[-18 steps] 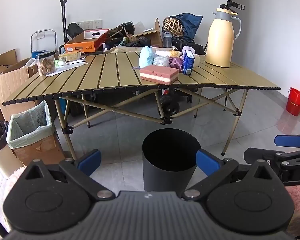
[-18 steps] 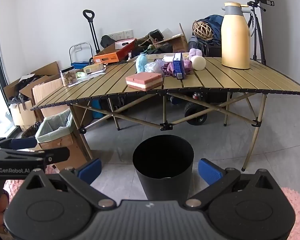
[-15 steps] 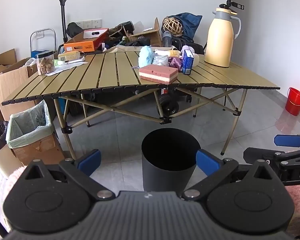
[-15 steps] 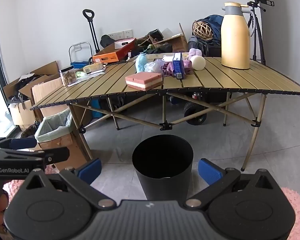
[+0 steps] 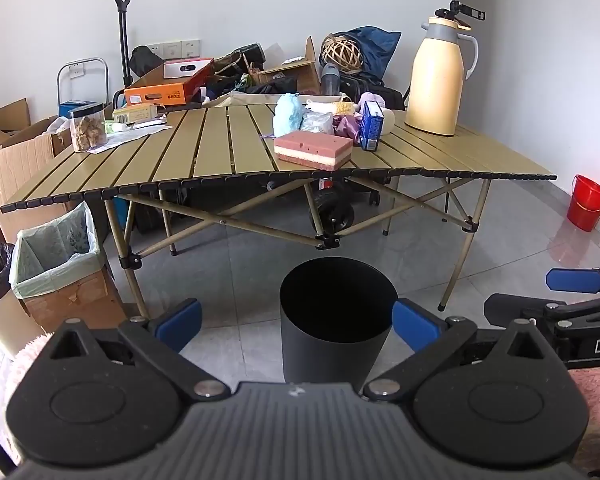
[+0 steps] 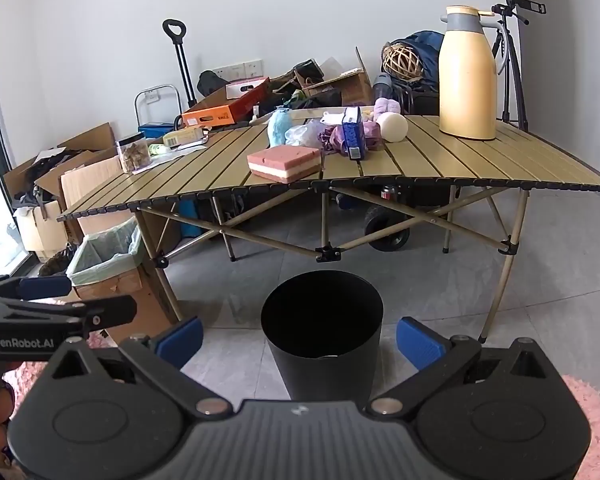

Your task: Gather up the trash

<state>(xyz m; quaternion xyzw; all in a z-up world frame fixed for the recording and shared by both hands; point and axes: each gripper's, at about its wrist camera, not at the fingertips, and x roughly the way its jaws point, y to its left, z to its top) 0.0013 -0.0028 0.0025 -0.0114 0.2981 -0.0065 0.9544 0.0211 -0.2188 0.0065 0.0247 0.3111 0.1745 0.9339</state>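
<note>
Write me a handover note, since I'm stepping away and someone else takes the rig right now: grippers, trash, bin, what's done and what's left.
Left gripper: jaws wide open, holding nothing.
Right gripper: jaws wide open, holding nothing.
Both hang over the floor, pointing at the round black bin, which stands in front of the slatted folding table.
Likely trash is clustered mid-table: crumpled light-blue bag, clear plastic wrap, purple wrapper, small blue carton, behind the pink layered sponge block.
Done: nothing picked up yet; whether the bin holds anything cannot be told.
Left: carry the trash pieces to the bin.
</note>
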